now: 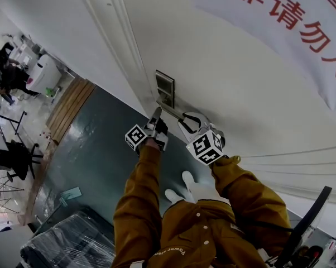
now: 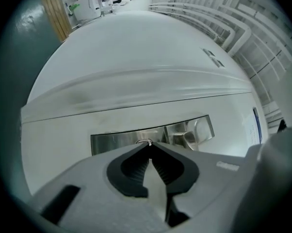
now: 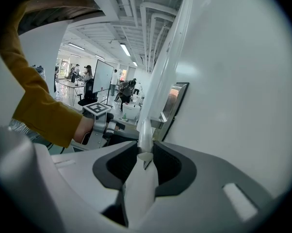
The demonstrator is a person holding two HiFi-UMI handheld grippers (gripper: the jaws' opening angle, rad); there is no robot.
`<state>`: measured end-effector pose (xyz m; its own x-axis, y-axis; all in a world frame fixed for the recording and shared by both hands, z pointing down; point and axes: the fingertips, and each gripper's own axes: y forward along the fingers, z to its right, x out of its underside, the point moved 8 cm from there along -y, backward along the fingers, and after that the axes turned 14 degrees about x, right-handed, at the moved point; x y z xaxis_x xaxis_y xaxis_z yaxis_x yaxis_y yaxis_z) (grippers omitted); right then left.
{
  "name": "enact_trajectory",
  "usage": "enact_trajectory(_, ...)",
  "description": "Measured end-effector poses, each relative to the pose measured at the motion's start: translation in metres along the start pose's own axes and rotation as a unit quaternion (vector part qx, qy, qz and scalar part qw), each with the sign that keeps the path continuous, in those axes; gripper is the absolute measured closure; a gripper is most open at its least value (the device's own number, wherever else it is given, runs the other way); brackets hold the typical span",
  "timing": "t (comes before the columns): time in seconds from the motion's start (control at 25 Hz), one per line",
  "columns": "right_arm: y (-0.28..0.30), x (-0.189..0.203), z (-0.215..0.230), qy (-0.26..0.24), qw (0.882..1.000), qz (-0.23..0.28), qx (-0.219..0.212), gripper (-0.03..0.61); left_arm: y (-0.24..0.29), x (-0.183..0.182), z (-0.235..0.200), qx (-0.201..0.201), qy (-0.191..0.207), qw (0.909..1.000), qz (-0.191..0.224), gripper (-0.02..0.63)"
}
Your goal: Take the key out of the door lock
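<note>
Key (image 2: 144,141) sits in the steel lock plate (image 2: 114,141), its head pinched at the very tips of the left gripper (image 2: 149,148) jaws. Right gripper (image 3: 146,152) clamps the door handle (image 3: 146,130). Best now: pull straight out, no twisting, grip firm.

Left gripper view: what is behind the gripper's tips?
A steel lock plate on the white door. A sliver of the key shows between the tips; the keyhole is covered.

Polished metal lock plate (image 2: 121,141) on a smooth matt white door (image 1: 218,66); glossy dark floor (image 1: 101,149)
</note>
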<state>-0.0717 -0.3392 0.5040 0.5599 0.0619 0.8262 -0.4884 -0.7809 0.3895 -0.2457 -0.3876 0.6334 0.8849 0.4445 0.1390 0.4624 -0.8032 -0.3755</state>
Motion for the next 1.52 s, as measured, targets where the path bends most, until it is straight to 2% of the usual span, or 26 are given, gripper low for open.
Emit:
enact_trajectory(0.08, 0.0, 0.0, 0.0, -0.001, 1.0, -0.002, 0.001, 0.468, -0.001, -0.002, -0.001, -0.02, 0.013, 0.9997, -0.009, 0.594)
enact_trajectory(0.32, 0.001, -0.001, 0.0, -0.006, 1.0, -0.006, 0.004, 0.468, 0.001, -0.004, 0.003, -0.057, 0.003, 0.9982, -0.021, 0.595)
enact_trajectory(0.64, 0.001, -0.001, -0.001, -0.015, 1.0, -0.011, 0.006, 0.468, -0.001, -0.005, 0.004, -0.068, -0.034, 0.997, -0.014, 0.594)
enact_trajectory(1.08, 0.001, -0.002, -0.001, -0.017, 1.0, -0.013, 0.004, 0.468, -0.002, -0.006, 0.005, -0.074, -0.037, 0.9964, -0.022, 0.595)
enact_trajectory(1.28, 0.001, -0.003, -0.001, -0.023, 1.0, -0.013, 0.004, 0.468, -0.002, -0.006, 0.003, -0.066, -0.062, 0.9958, -0.014, 0.595)
enact_trajectory(1.4, 0.001, -0.003, -0.001, -0.023, 1.0, -0.013, 0.004, 0.468, -0.001, -0.006, 0.006, -0.079, -0.048, 0.9956, -0.014, 0.595)
enact_trajectory(1.52, 0.001, -0.003, -0.001, -0.021, 1.0, -0.013, 0.002, 0.468, 0.002, -0.009, 0.013, -0.107, 0.02, 0.9923, -0.059, 0.594)
